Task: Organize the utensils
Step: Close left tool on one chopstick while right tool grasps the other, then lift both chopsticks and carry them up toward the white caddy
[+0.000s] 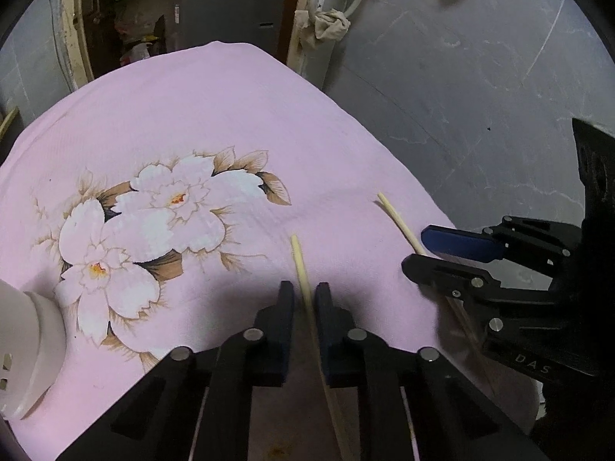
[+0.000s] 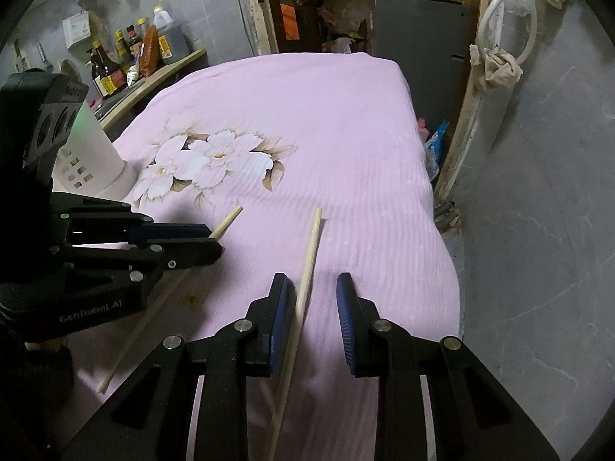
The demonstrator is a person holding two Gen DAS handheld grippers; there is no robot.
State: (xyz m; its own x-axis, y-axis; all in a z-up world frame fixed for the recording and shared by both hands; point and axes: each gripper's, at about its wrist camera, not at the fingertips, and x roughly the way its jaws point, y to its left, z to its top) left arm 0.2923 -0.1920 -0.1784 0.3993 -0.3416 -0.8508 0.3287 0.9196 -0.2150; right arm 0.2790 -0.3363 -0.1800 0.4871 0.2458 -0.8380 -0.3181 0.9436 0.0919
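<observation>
Two pale wooden chopsticks lie on a pink flowered cloth (image 1: 230,107). One chopstick (image 1: 303,280) runs between the fingers of my left gripper (image 1: 304,294), whose jaws stand narrowly apart around it, not clearly clamped. In the right wrist view the same stick (image 2: 226,223) pokes out past the left gripper (image 2: 200,240). The other chopstick (image 2: 307,265) lies between the fingers of my right gripper (image 2: 313,288), next to the left pad, jaws wide apart. It also shows in the left wrist view (image 1: 399,223). A white perforated utensil holder (image 2: 96,161) stands at the left.
The cloth-covered table (image 2: 346,115) drops off to a grey floor (image 2: 538,192) on the right. A shelf with sauce bottles (image 2: 127,53) is at the back left. A doorway with clutter (image 2: 346,19) is behind the table.
</observation>
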